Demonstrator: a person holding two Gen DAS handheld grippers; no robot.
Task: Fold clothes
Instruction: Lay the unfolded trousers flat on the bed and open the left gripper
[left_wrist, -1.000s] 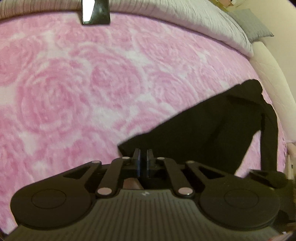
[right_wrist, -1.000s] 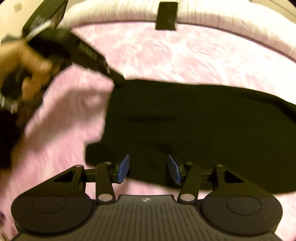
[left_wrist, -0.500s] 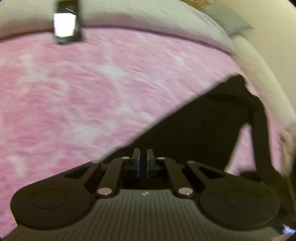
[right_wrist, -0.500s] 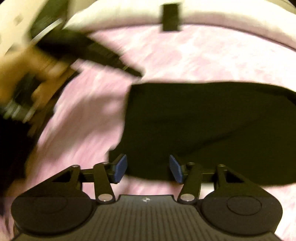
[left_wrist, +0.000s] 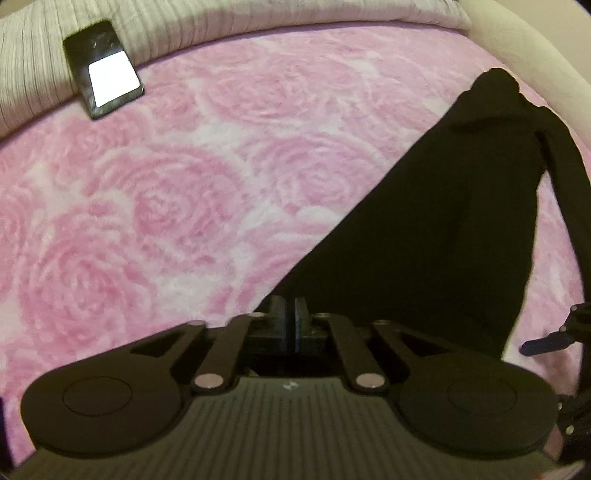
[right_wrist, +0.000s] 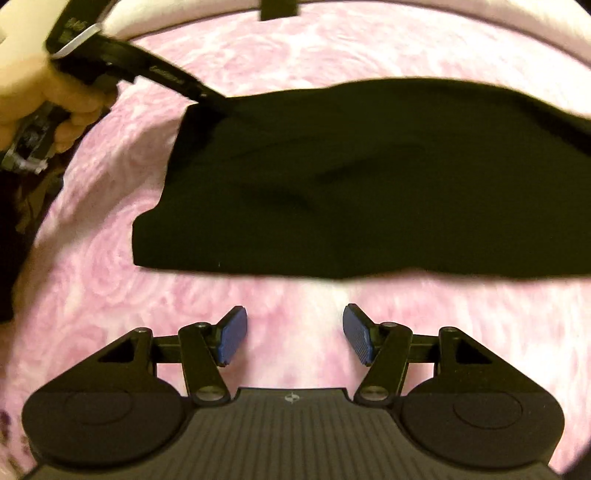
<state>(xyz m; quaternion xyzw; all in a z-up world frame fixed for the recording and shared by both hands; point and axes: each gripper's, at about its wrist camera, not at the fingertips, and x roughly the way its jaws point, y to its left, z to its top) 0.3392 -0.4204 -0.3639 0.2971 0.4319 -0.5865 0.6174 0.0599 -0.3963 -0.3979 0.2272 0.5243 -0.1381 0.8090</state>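
Right wrist view, black garment (right_wrist: 369, 192) spread flat, left claw (right_wrist: 214, 101) pinching its corner

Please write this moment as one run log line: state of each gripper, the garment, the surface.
left gripper: shut on black garment corner | right gripper: open, empty, short of garment's near edge | garment: on pink rose blanket

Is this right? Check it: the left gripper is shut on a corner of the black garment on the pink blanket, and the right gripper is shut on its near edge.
Not quite. The right gripper is open and holds nothing; the right wrist view shows its fingers apart over the pink blanket, short of the black garment. The left gripper is indeed shut on a corner.
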